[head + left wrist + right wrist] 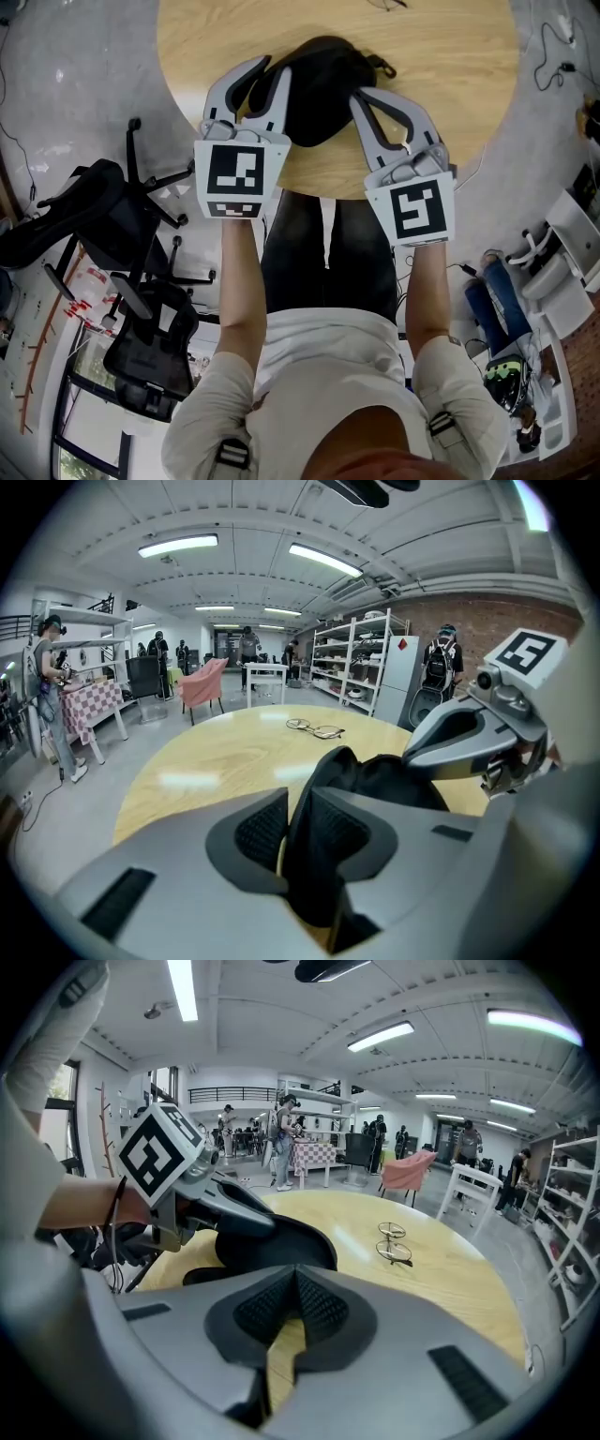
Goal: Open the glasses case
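Black and soft-looking, the glasses case (319, 89) lies on the round wooden surface (450, 56), close to its near edge and straight ahead of the person. Its long axis runs roughly across the body, tilted a little so that the right end sits farther away. That puts one end toward each hand.

The left gripper (270, 70) is at the case's left end. In the left gripper view a raised black edge of the case stands upright between its fingers (258, 832). The fingers are drawn in on that edge and appear to pinch it, though a thin sliver of wood shows beside one pad, so the grasp may be light.

The right gripper (364, 94) is just beside the case's right side. Its fingers are clenched tip to tip on nothing, and only bare wood shows under them in the right gripper view. From there the case lies ahead and to the left, near the fingers but apparently not touching them. A pair of glasses (394, 1241) rests well apart from the case, toward the far side of the surface, and neither gripper is near it.

The left hand is the one already on the case, so opening probably depends on the right. Its fingers would have to part and shift left onto the opposite rim or lid, so the two halves can be drawn apart across the short axis. Whether the case is already partly open cannot be told from these views.
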Demonstrator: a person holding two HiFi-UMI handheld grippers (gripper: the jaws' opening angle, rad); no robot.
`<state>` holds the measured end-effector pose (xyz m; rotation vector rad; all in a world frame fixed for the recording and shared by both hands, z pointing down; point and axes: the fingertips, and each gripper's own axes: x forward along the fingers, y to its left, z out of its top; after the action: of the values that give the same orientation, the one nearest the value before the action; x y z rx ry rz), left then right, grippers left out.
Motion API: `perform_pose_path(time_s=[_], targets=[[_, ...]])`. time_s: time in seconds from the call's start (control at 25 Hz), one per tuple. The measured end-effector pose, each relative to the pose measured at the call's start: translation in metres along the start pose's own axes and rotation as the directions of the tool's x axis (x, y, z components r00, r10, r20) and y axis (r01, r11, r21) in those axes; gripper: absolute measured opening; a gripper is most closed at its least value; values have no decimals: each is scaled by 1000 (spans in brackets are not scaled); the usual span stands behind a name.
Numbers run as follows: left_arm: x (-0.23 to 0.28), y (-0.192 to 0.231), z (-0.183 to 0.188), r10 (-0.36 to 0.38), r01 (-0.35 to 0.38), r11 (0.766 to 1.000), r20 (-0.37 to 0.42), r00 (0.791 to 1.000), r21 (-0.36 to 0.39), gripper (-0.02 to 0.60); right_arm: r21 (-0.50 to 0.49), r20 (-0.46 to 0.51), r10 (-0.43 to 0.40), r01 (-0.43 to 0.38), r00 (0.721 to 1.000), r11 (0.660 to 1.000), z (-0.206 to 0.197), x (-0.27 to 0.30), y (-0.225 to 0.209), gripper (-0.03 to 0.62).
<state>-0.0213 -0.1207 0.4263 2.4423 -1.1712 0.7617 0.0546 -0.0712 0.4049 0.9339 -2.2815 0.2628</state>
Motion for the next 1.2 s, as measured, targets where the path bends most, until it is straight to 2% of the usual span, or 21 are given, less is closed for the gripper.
perform_pose_path(time_s=[1.2], targets=[[5,3,-2,18,-18,1000,-14,1000,1,71,52,-45,-18,20,999,998,-19,5,-1,20]])
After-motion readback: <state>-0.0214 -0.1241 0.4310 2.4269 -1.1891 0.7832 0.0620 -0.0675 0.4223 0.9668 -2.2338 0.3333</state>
